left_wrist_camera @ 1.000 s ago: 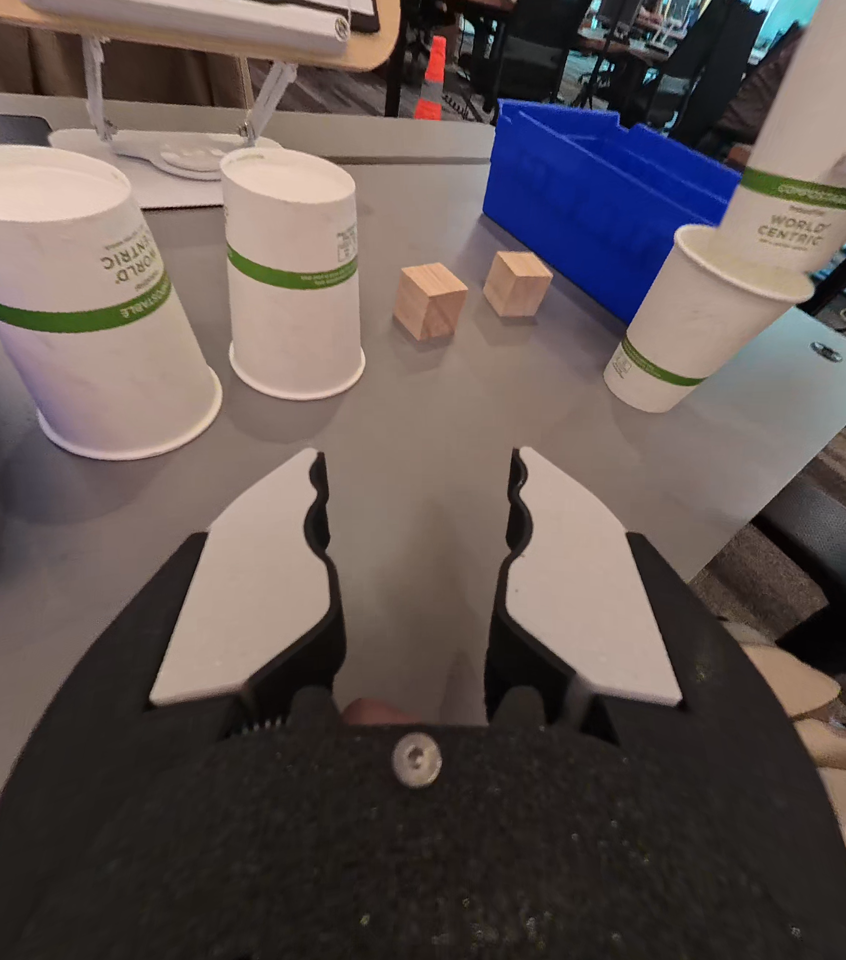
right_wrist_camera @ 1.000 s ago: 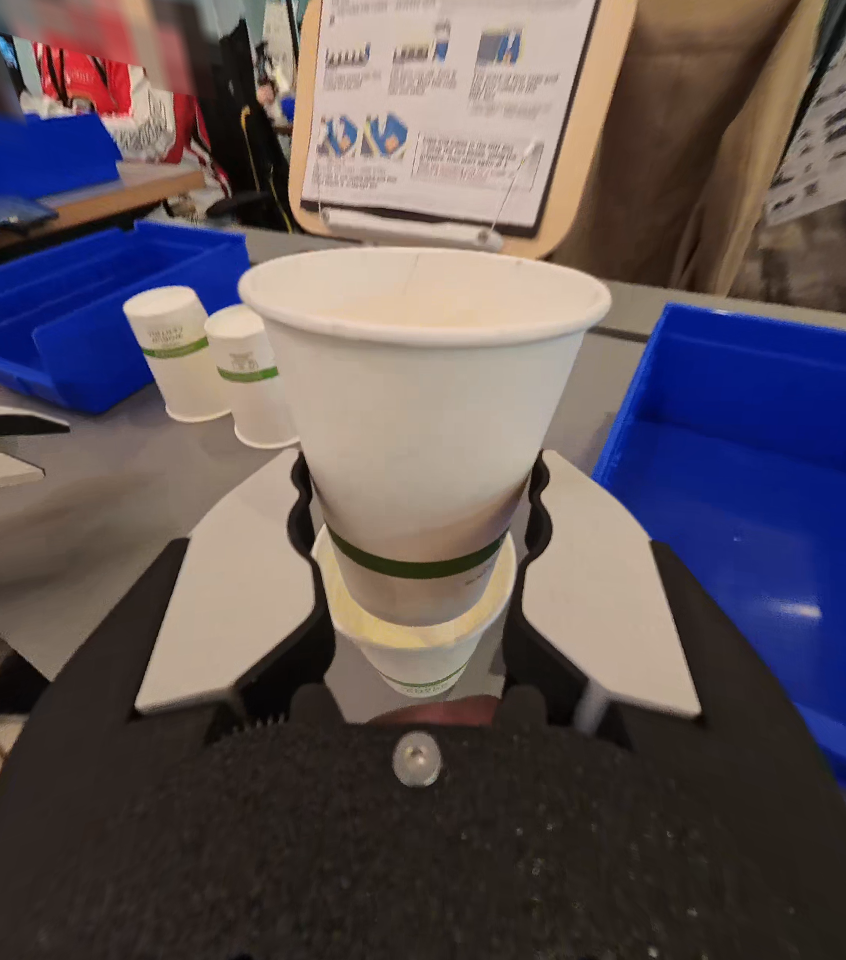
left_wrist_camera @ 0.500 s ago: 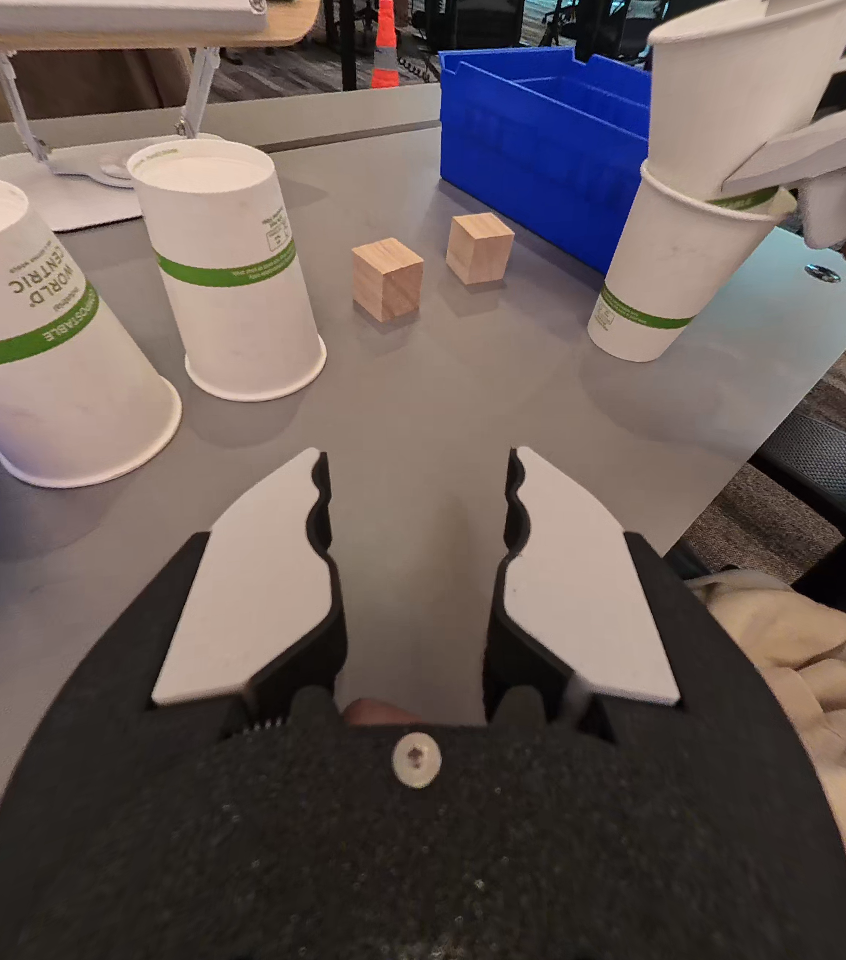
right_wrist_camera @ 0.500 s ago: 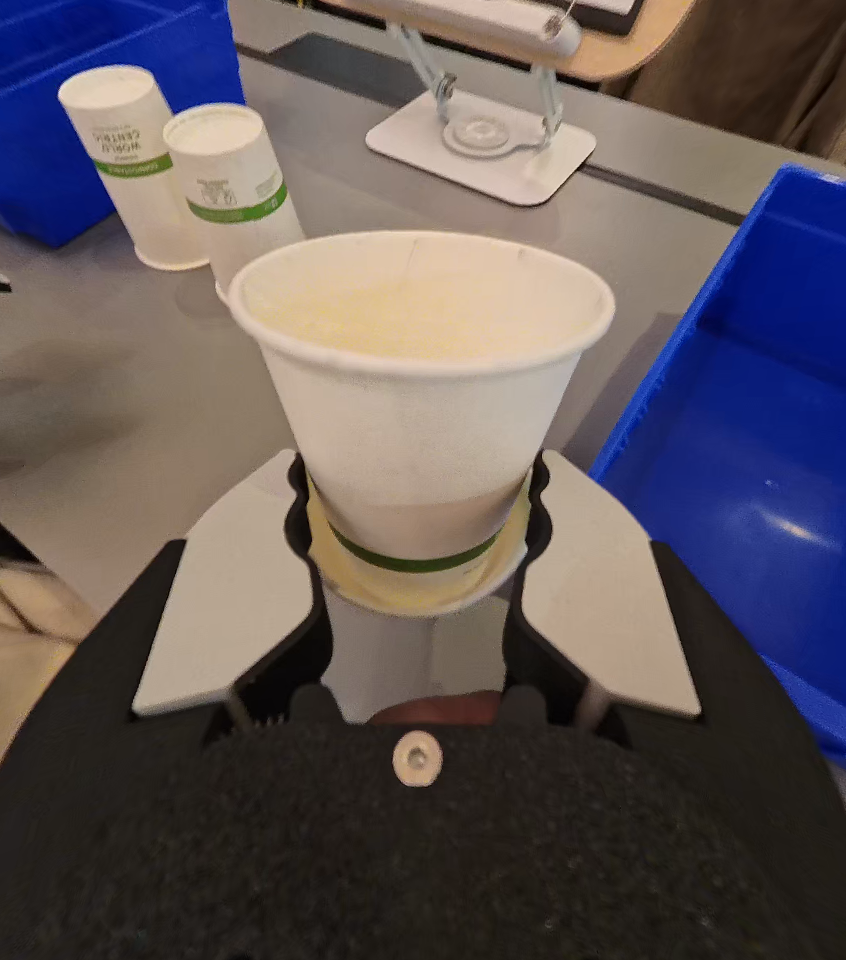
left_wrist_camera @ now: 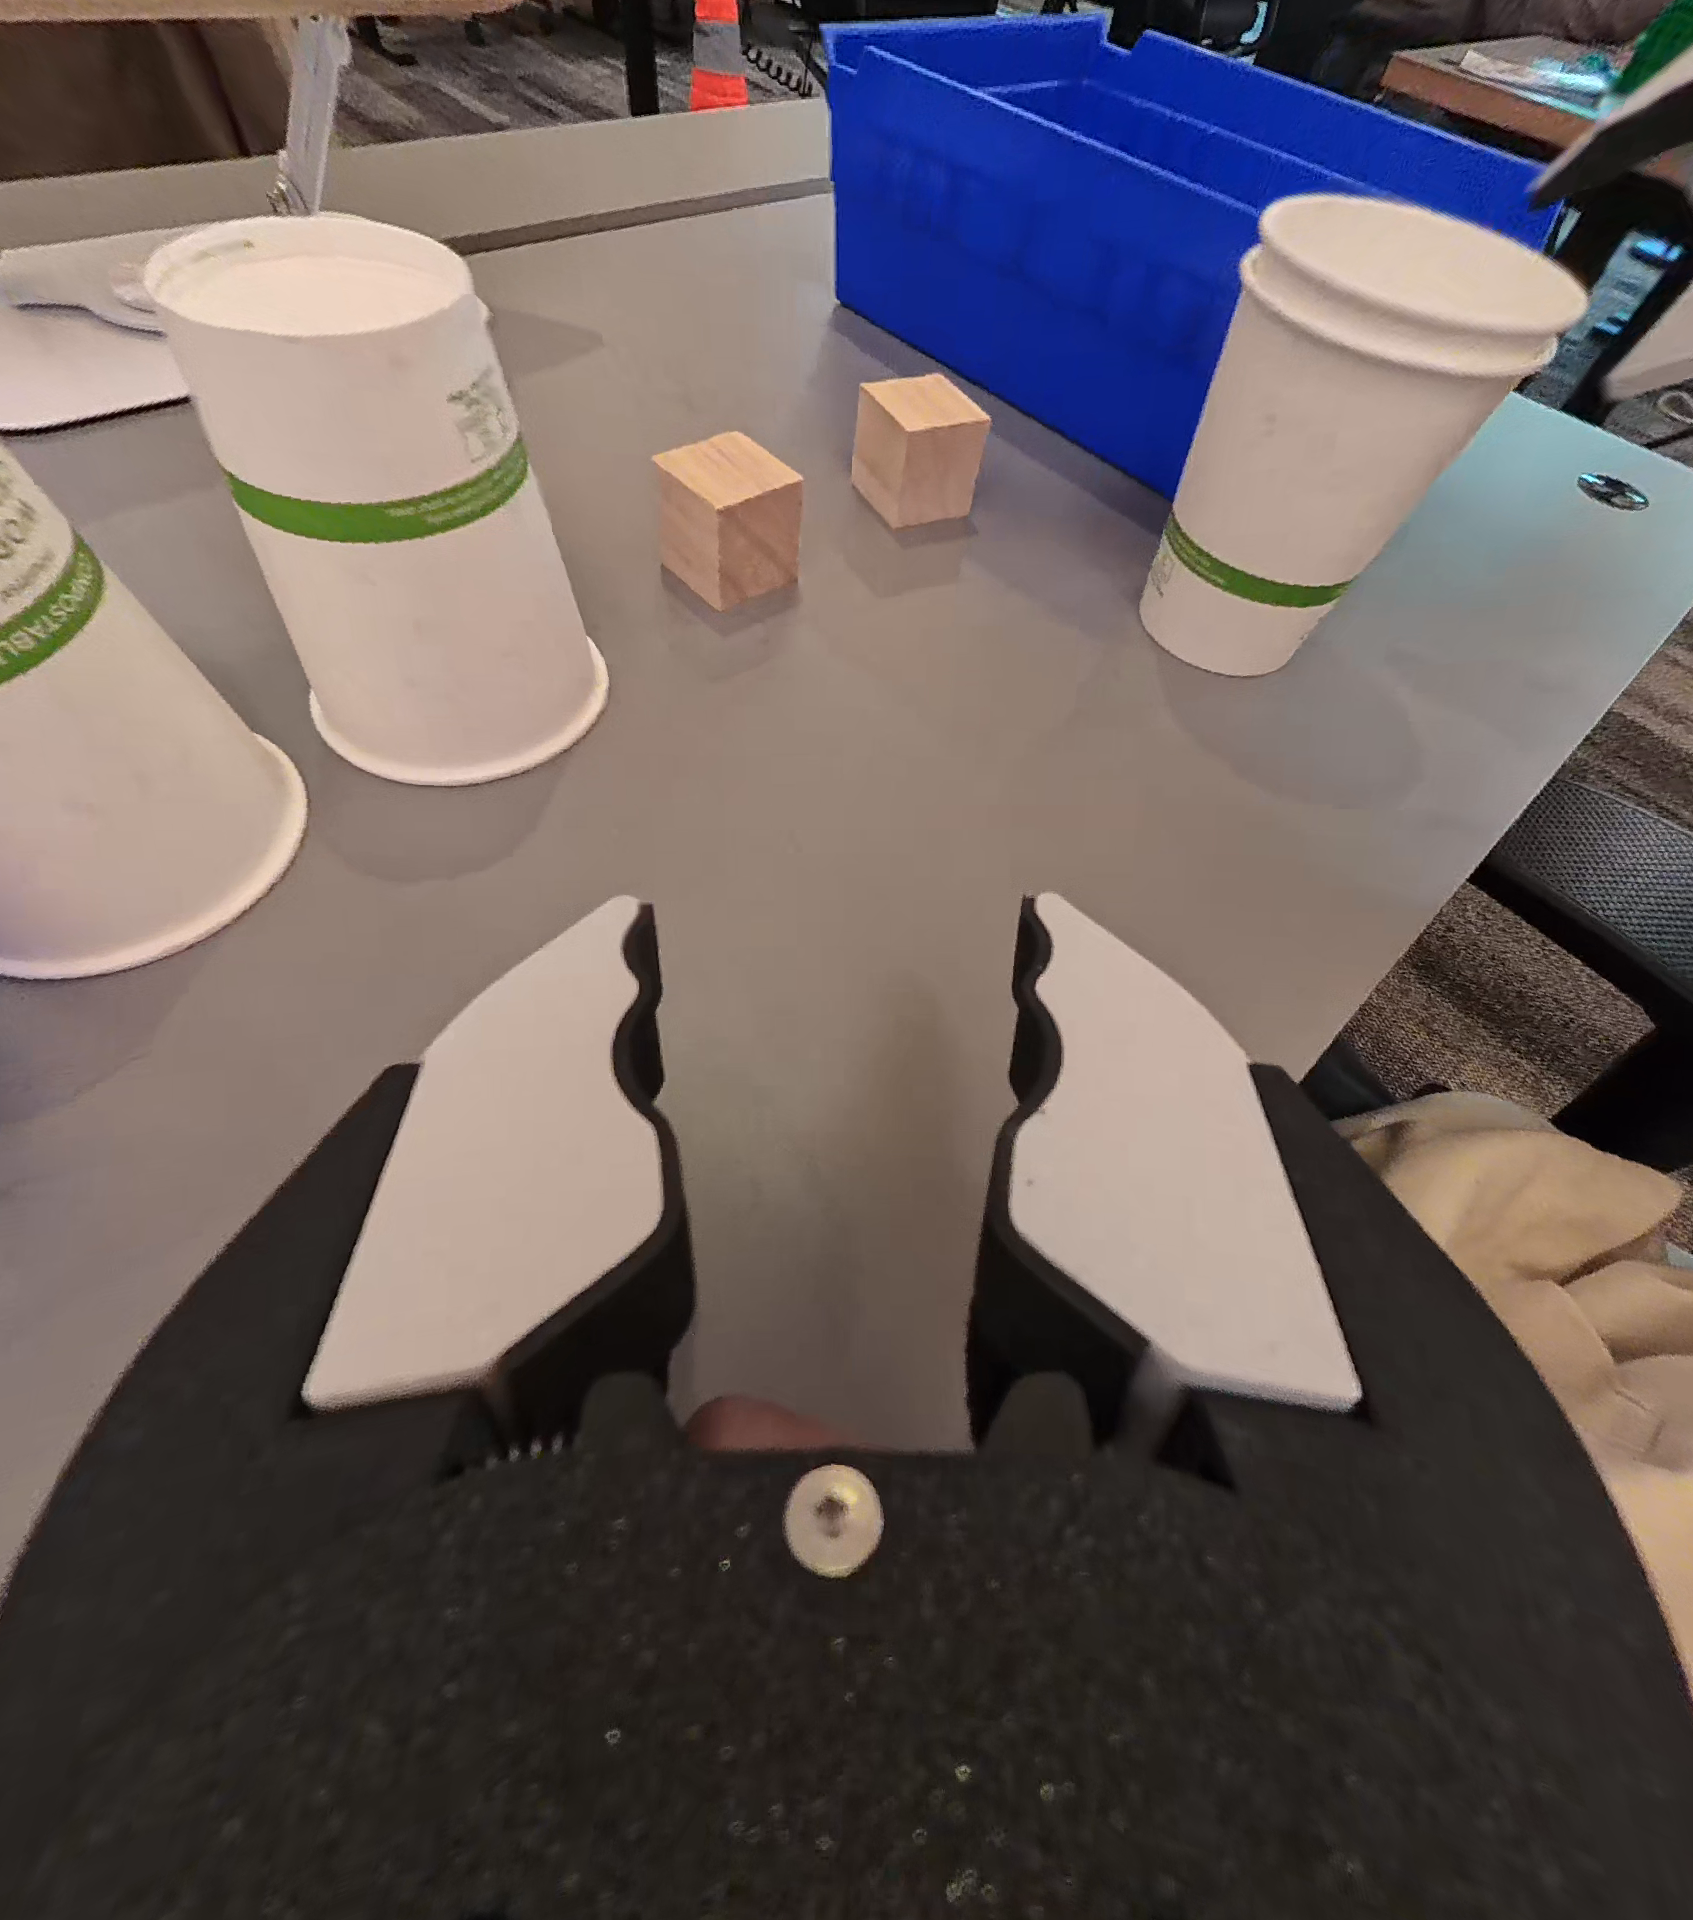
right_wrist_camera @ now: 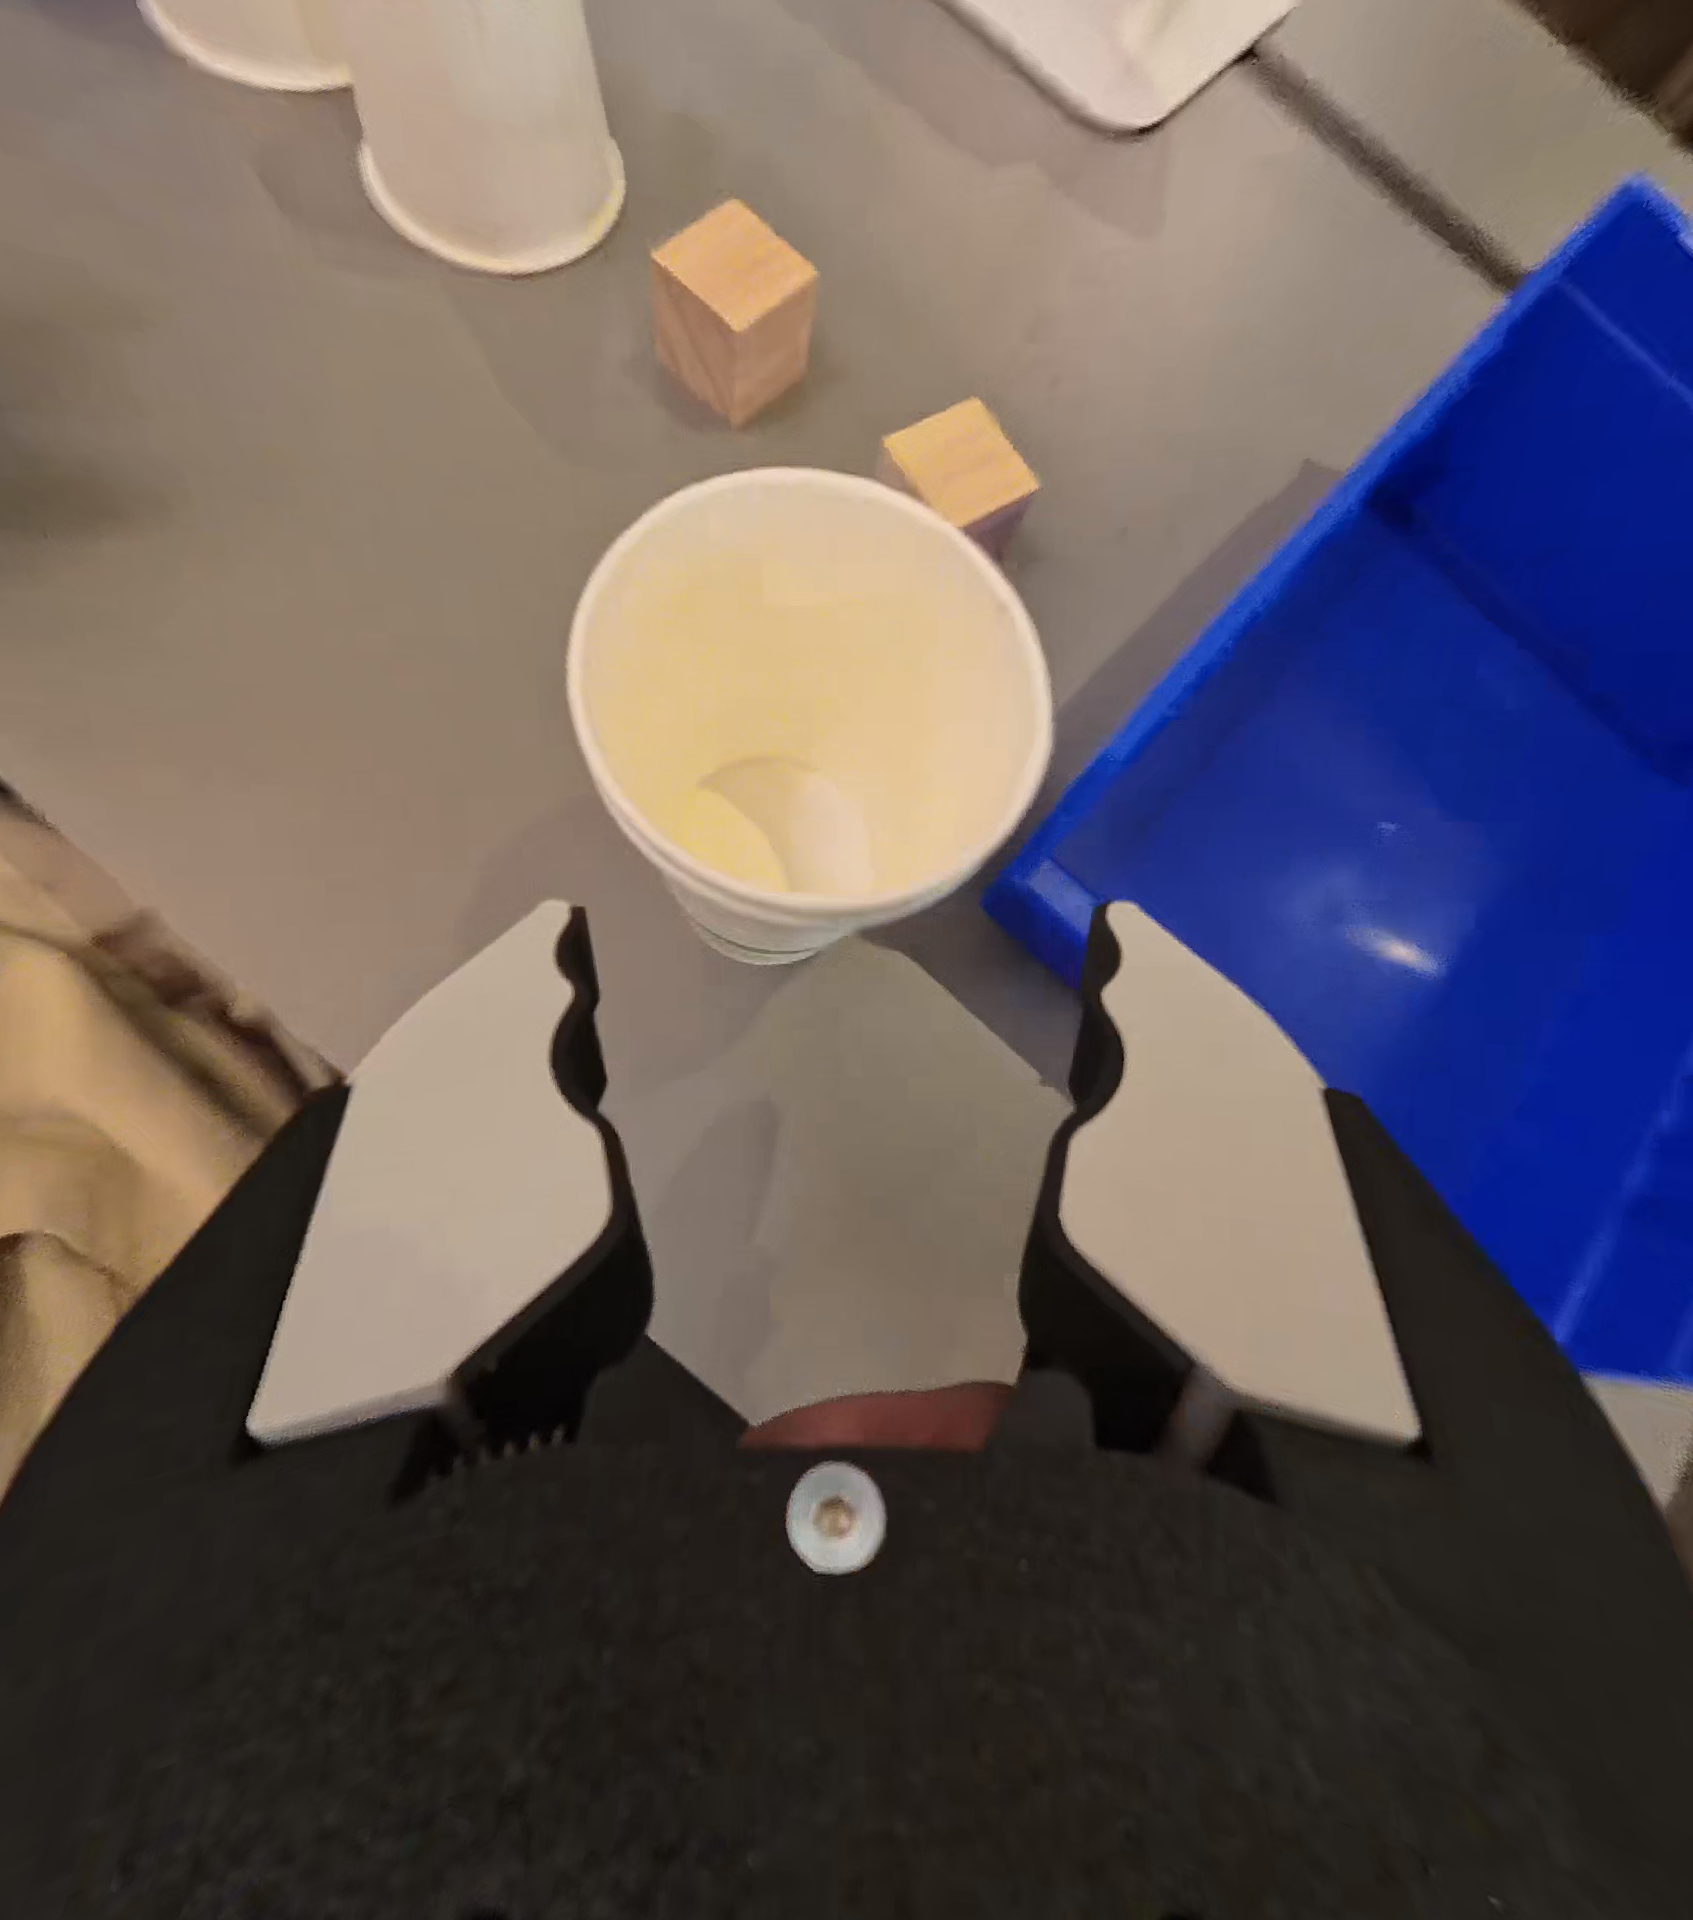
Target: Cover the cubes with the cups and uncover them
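Two wooden cubes (left_wrist_camera: 730,516) (left_wrist_camera: 919,449) sit uncovered on the grey table (left_wrist_camera: 821,810), also in the right wrist view (right_wrist_camera: 733,310) (right_wrist_camera: 961,473). Two white paper cups stand upside down at the left (left_wrist_camera: 385,499) (left_wrist_camera: 21,727). Two nested cups (left_wrist_camera: 1341,426) stand upright at the right, seen from above in the right wrist view (right_wrist_camera: 811,707). My left gripper (left_wrist_camera: 837,935) is open and empty over the table's near part. My right gripper (right_wrist_camera: 837,935) is open and empty, above and just behind the nested cups.
A blue bin (left_wrist_camera: 1133,197) stands behind the cubes, to the right in the right wrist view (right_wrist_camera: 1496,831). A white stand base (left_wrist_camera: 42,353) is at the back left. The table's edge and a chair (left_wrist_camera: 1673,935) are at the right. Beige cloth (left_wrist_camera: 1600,1403) lies below.
My right gripper pushed its cup down into the standing cup, opened and let go, then rose and tilted downward. The left gripper stayed open and shifted slightly.
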The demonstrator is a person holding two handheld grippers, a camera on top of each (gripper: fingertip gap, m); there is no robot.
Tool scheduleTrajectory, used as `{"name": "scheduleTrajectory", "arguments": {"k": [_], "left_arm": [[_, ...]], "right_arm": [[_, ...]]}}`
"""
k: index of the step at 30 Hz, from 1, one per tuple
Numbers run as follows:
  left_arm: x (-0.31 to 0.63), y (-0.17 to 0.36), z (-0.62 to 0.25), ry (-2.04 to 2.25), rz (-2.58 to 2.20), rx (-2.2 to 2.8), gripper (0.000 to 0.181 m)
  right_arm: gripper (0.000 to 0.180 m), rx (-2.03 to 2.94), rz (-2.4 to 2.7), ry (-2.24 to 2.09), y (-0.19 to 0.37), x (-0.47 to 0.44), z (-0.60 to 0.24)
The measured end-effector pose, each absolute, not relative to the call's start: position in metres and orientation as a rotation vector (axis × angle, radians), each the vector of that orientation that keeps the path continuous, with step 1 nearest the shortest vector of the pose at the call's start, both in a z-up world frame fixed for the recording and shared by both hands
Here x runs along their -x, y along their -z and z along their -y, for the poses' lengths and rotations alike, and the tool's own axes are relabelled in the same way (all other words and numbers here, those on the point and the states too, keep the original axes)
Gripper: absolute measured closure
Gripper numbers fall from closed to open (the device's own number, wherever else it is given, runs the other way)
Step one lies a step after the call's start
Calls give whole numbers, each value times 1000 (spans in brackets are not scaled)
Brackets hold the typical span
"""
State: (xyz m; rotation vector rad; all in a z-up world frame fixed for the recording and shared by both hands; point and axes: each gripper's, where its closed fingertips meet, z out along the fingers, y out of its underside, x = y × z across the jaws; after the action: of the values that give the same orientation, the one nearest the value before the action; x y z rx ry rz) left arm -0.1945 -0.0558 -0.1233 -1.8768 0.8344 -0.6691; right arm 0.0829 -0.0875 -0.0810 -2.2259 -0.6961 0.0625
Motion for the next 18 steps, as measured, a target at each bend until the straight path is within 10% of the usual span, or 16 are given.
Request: {"name": "scheduleTrajectory", "arguments": {"k": [7,18], "left_arm": [[224,107,28,571,-610,1836,115],[225,127,16,510,-591,1887,111]], "right_arm": [[110,1574,393,-422,25,20,122],[105,1689,426,-514,114,73,91]]}}
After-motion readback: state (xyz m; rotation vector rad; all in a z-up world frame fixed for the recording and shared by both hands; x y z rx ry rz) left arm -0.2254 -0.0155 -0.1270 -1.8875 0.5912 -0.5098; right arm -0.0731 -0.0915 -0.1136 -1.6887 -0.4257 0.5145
